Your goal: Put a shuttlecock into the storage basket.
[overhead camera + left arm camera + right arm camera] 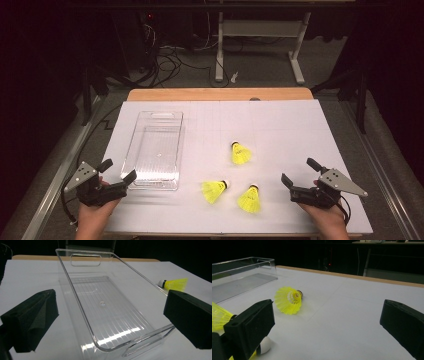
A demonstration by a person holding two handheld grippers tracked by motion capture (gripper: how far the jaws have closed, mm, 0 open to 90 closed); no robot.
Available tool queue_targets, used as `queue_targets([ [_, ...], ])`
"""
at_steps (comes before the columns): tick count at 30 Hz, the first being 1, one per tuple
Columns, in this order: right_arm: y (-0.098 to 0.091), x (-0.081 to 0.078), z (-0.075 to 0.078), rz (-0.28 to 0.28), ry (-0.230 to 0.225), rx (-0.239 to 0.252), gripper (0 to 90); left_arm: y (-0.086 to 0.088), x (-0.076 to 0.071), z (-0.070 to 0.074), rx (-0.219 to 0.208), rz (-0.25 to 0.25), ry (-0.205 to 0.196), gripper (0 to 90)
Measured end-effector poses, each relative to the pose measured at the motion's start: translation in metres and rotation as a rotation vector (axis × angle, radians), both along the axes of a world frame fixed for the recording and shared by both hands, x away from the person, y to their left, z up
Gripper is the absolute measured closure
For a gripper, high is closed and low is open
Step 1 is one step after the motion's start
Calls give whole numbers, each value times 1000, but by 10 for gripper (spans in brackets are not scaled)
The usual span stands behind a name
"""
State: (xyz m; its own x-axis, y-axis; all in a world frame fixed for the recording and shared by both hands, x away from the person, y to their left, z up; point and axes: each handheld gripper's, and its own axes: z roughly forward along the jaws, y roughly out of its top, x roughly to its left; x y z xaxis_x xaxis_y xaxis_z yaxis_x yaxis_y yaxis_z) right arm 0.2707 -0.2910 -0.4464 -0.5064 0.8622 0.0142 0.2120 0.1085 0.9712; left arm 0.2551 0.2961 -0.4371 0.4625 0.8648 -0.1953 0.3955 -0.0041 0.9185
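Observation:
Three yellow shuttlecocks lie on the white table cover: one at mid-table (pixel 241 154) and two nearer the front, the left one (pixel 215 190) and the right one (pixel 249 198). A clear plastic tray (pixel 131 150) stands to their left and holds nothing. My left gripper (pixel 119 170) is open at the tray's near left corner, and in the left gripper view the tray (pixel 75 297) lies between the jaws. My right gripper (pixel 298 170) is open, right of the shuttlecocks. In its view one shuttlecock (pixel 288 300) lies ahead, and another (pixel 218 316) sits by the left jaw.
The table's wooden far edge (pixel 220 94) shows beyond the white cover. On the floor behind it are cables and a white desk frame (pixel 260 30). Bare cover stretches across the table's right and far parts. A shuttlecock (pixel 175 284) lies beyond the tray's right wall.

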Motion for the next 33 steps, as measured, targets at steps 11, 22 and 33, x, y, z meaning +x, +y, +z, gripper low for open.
queue_targets([
  [11,1,0,0,3,0,-5,1,-7,-4,6,63,-34,24,3],
  [22,4,0,-1,8,1,-15,2,-8,-12,-7,131,-18,73,3],
  [33,4,0,-1,-1,6,-13,2,-3,-9,-14,148,-57,168,4],
])
